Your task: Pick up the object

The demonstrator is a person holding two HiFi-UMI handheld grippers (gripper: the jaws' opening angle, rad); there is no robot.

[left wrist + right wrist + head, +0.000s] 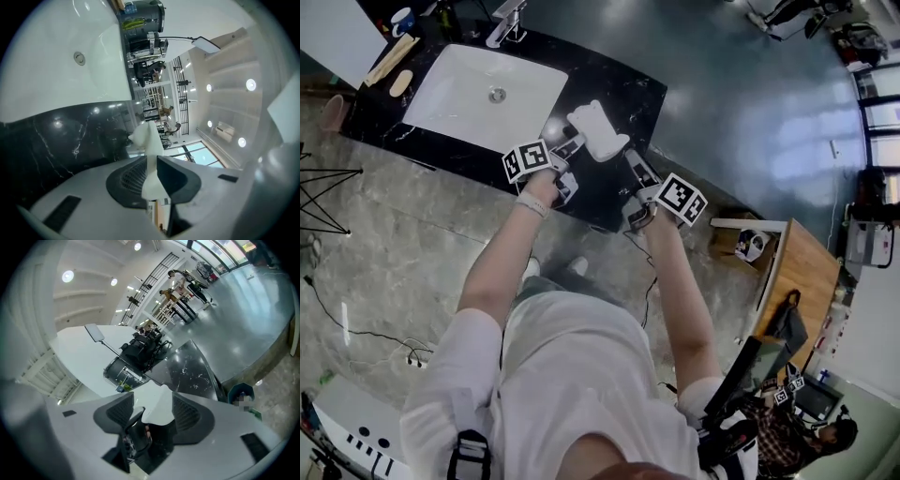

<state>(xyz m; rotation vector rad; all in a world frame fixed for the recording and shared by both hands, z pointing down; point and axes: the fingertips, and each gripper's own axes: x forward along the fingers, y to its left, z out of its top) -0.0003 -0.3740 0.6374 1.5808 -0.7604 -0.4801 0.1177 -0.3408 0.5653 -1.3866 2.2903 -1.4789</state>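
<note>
Object (598,131), white, smooth, tight in left gripper (150,165); right gripper (153,404) agape around it

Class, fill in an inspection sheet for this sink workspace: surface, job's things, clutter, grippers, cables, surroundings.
Surface: black marble counter with a white sink set in it.
Job's things: white object, held over the counter.
Clutter: wooden pieces at the counter's far left end.
Grippers: left gripper shut on the white object; right gripper open, the object's edge between its jaws, not pressed.
Cables: black cables on the floor at left.
Surroundings: wooden desk at right; a person seated near it.
</note>
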